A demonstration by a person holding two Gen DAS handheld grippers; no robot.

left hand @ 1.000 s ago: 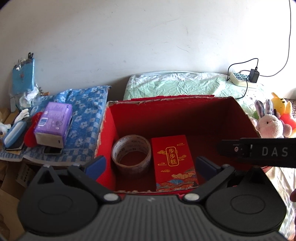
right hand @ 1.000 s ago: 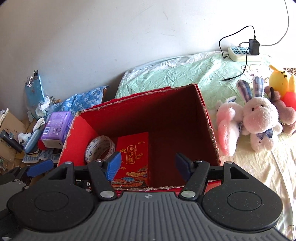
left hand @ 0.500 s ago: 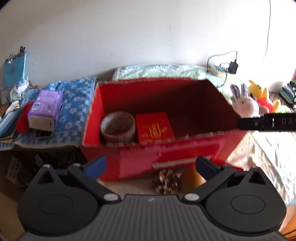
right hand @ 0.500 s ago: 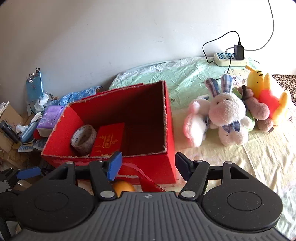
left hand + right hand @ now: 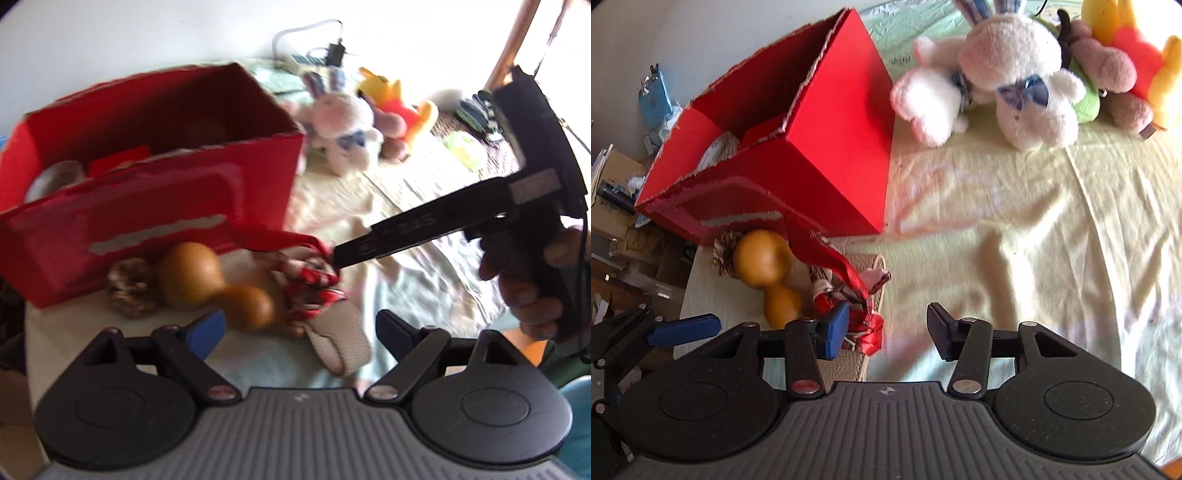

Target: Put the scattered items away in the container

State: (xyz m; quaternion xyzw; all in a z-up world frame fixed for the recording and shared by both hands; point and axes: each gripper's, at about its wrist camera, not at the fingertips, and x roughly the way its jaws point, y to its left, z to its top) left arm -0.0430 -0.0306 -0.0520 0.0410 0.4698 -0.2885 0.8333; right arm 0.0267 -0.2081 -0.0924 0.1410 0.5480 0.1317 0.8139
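Note:
The red box (image 5: 155, 192) (image 5: 827, 147) stands on the bed and holds a tape roll (image 5: 714, 151) and a red packet (image 5: 118, 162). In front of it lie a pine cone (image 5: 129, 291) (image 5: 724, 251), a brown gourd (image 5: 207, 284) (image 5: 768, 273), a red-and-white ribbon bundle (image 5: 314, 288) (image 5: 846, 291) and a beige strap (image 5: 340, 343) (image 5: 857, 358). My left gripper (image 5: 299, 332) is open above the gourd and strap. My right gripper (image 5: 886, 328) is open just over the ribbon bundle; its left pad (image 5: 834, 328) is beside the ribbon.
Plush toys (image 5: 1015, 85) (image 5: 343, 118) lie right of the box on the yellow sheet (image 5: 1034, 221). A power strip (image 5: 310, 59) sits by the wall. Clutter and cardboard (image 5: 617, 192) lie off the bed's left edge. The right tool's body (image 5: 517, 206) crosses the left wrist view.
Both grippers pulled back from over the box and dropped toward the items in front of it. The gourd, pine cone, ribbon and strap came into view. Jaws stayed open.

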